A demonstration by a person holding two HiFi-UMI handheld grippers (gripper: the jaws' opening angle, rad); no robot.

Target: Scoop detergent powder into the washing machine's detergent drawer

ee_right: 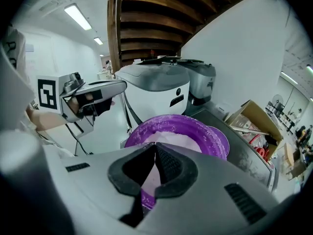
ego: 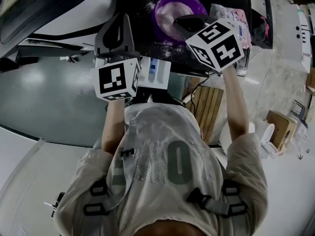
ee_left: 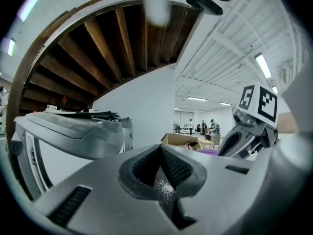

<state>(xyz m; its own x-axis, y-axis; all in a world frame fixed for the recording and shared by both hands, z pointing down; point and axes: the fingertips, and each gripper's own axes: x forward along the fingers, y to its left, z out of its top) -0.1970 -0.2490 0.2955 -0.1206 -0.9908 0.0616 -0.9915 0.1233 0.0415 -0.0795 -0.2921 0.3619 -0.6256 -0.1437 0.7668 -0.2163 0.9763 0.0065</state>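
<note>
Though both empty, tips together: left tool near drawer, right tool over purple bowl.

The head view is dim and gray, and the black table is almost too dark to see. Both gripper views are brighter. They are round with black corners, and straight lines bend near the edges. Long ceiling lights glow white up high and wash out a little. The wooden beams sit in deep shadow. The fingers are very close and look soft and fuzzy. Far things look small and hazy.
</note>
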